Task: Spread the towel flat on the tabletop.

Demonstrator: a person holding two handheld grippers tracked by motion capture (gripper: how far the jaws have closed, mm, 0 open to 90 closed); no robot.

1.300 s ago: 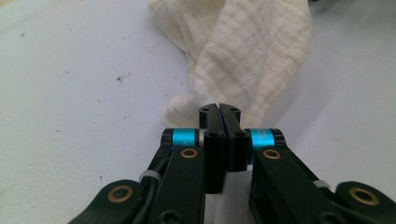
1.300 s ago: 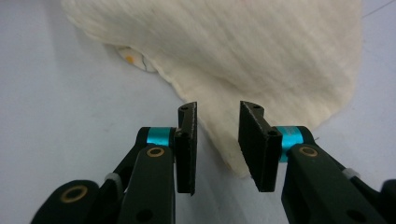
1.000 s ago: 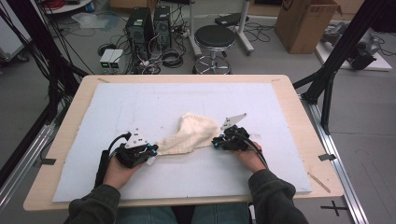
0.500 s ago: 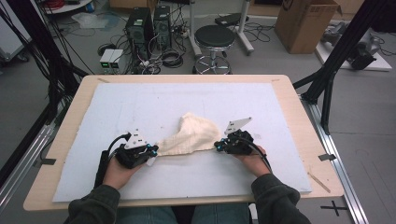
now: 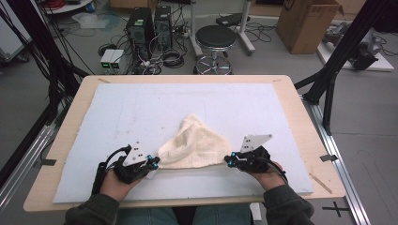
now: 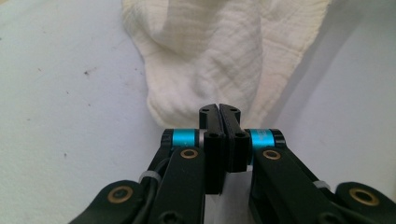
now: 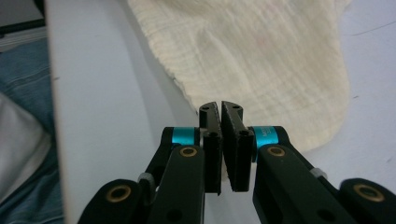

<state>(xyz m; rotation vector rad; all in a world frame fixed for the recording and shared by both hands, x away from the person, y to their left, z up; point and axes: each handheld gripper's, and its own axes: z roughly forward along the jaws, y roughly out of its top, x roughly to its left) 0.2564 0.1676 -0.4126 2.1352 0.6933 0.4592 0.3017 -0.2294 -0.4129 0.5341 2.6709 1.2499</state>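
Observation:
A cream muslin cloth (image 5: 195, 147) lies bunched on the pale blue mat (image 5: 141, 108), with its near edge drawn out between my two grippers. My left gripper (image 5: 152, 161) is shut on the cloth's near left corner; in the left gripper view the jaws (image 6: 218, 111) press together with the cloth (image 6: 210, 56) rising just beyond them. My right gripper (image 5: 228, 161) is shut on the near right corner; in the right gripper view its jaws (image 7: 219, 108) pinch the edge of the cloth (image 7: 261, 60), which spreads flat ahead.
The mat covers a wooden table (image 5: 300, 117), whose near edge lies just behind both hands. A black stool (image 5: 216, 40), computer towers (image 5: 148, 26) and a cardboard box (image 5: 305, 21) stand on the floor beyond the far edge. Black frame legs (image 5: 328, 89) flank the table.
My right gripper has moved right and toward the near edge, pulling the cloth's near edge out wider and flatter. The left gripper has stayed in place.

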